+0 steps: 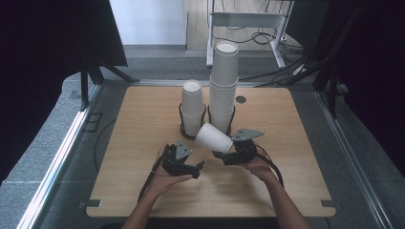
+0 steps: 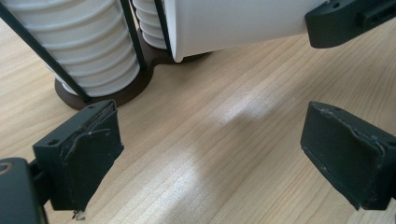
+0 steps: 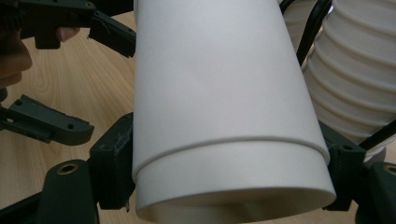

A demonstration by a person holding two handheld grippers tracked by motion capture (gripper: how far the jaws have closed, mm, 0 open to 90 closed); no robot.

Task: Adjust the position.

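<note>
Clamped at its rim end between the right gripper's (image 3: pixel 229 186) jaws, the paper cup (image 3: pixel 224 93) points at the stacked cups (image 3: pixel 359 79) just beyond; squeezing could crush it. Beside it, the left gripper (image 2: pixel 210 154) gapes, holding nothing.

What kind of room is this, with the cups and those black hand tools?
Most likely a lab or recording studio, not a kitchen. A bare wooden table stands between dark curtains, loose cables trail over the grey floor behind it, and white paper cups sit stacked in wire holders as practice props.
</note>
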